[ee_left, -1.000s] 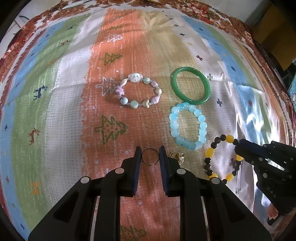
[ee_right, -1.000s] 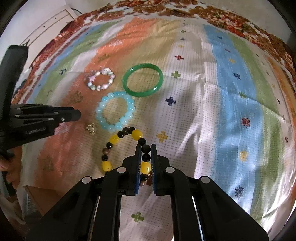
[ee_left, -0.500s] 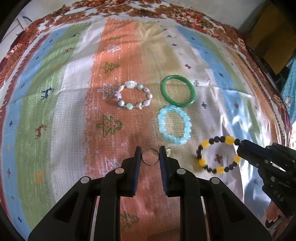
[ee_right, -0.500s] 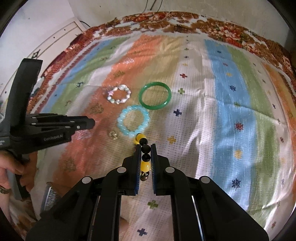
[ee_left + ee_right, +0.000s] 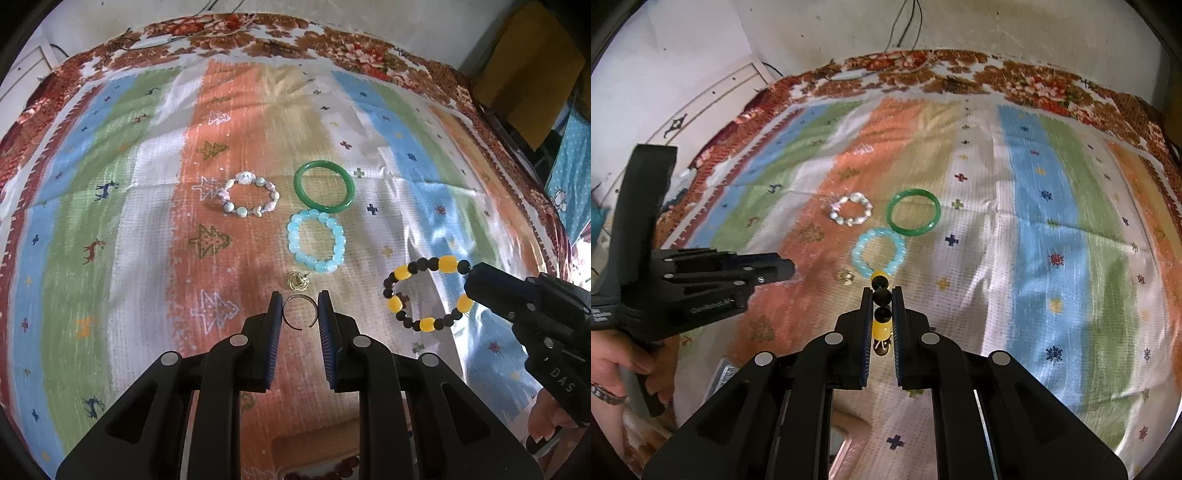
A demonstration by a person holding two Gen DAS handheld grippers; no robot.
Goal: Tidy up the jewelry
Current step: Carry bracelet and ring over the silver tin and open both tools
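Striped cloth (image 5: 147, 229) has three bracelets and a gold charm (image 5: 298, 281) lying on it. Left gripper (image 5: 300, 312) pinches a thin ring (image 5: 299, 313); right gripper (image 5: 882, 295) clamps the yellow-black bracelet (image 5: 424, 291) above it.

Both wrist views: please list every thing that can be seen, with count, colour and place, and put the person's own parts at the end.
Green bangle: one, green, on the cloth, far middle.
Light blue bead bracelet: one, pale blue, just nearer than the bangle.
Pastel bead bracelet: one, white, pink and grey-green, left of the bangle.
Gold ornament: one, gold, on the cloth beyond the left gripper's tips; kind unclear.
Thin ring: one, metal, between the left gripper's pads.
Yellow and black bead bracelet: one, hanging from the right gripper.
Striped cloth: one, many colours, under everything.
Left gripper: black, shut on the ring.
Right gripper: black, shut on the bracelet.
Hand: one, holding the left gripper's handle.
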